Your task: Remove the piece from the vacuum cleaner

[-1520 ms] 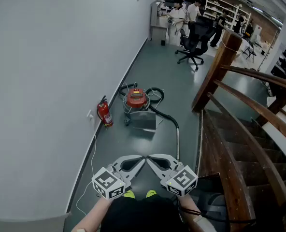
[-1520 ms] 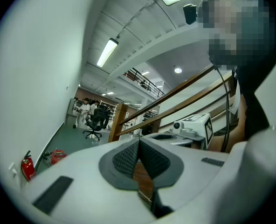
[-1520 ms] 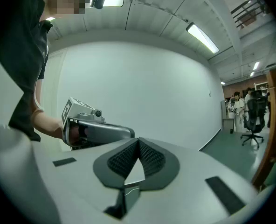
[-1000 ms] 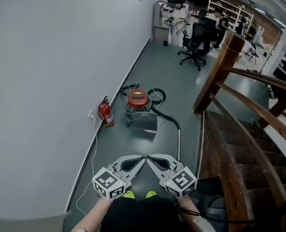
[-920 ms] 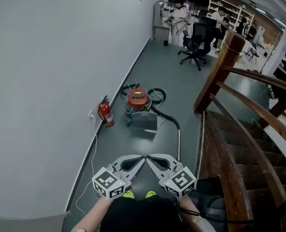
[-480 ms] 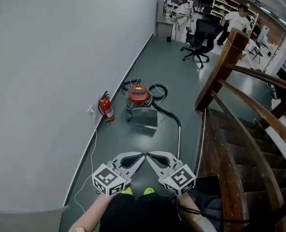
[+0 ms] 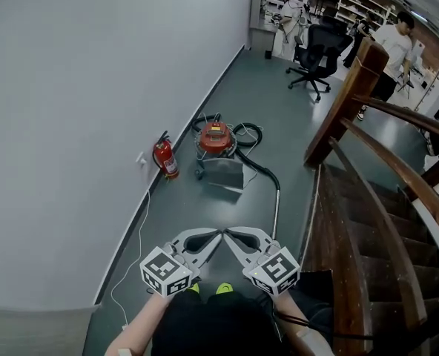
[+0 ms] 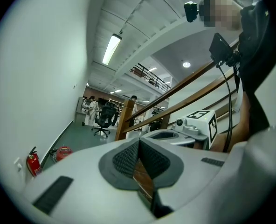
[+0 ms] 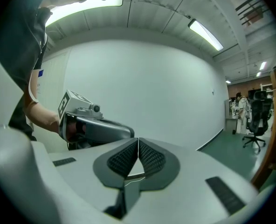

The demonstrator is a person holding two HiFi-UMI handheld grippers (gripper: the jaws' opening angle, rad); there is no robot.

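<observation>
the red vacuum cleaner [image 7: 214, 136] sits on the floor [image 7: 279, 117] well ahead, near the wall [image 7: 71, 124], a fire extinguisher [image 7: 164, 159] just left of it and its metal wand [image 7: 276, 213] lying on the near side. the left gripper [image 7: 216, 233] and right gripper [image 7: 229, 233] (jaws pressed together, nothing between them) are held side by side, tips nearly meeting.

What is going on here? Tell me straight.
A person stands in a corridor beside a wooden staircase, holding the left hand-held gripper and the right hand-held gripper side by side in front of them, both shut and empty. The red vacuum cleaner sits on the floor ahead, near the wall and next to a fire extinguisher. Its metal wand lies pointing toward the person. Neither gripper touches the vacuum cleaner.
</observation>
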